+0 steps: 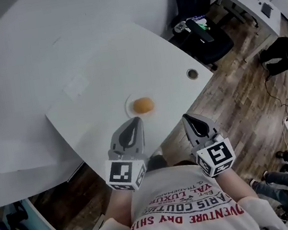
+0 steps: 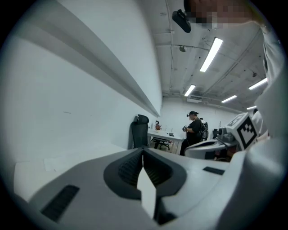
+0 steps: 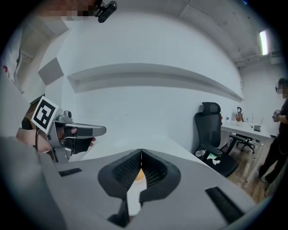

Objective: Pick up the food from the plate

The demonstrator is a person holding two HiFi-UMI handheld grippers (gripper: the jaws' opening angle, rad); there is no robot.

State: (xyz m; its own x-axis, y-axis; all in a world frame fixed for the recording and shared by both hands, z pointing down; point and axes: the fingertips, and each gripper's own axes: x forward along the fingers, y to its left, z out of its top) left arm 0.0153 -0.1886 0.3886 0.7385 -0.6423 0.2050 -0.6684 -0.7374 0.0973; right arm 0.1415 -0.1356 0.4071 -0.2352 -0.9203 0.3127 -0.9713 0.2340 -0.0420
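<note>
Head view, grippers: the left gripper (image 1: 136, 120) and the right gripper (image 1: 185, 117) are side by side at the near edge of the white table (image 1: 91, 87), jaws together and empty.
Head view, food: the food (image 1: 143, 105) is round, orange and smooth, just ahead of the left gripper's tips.
Head view, plate: the white plate (image 1: 128, 108) holds only the food.
Left gripper view: jaws meet, nothing between them.
Right gripper view: jaws meet, empty; a sliver of orange shows beyond them.
</note>
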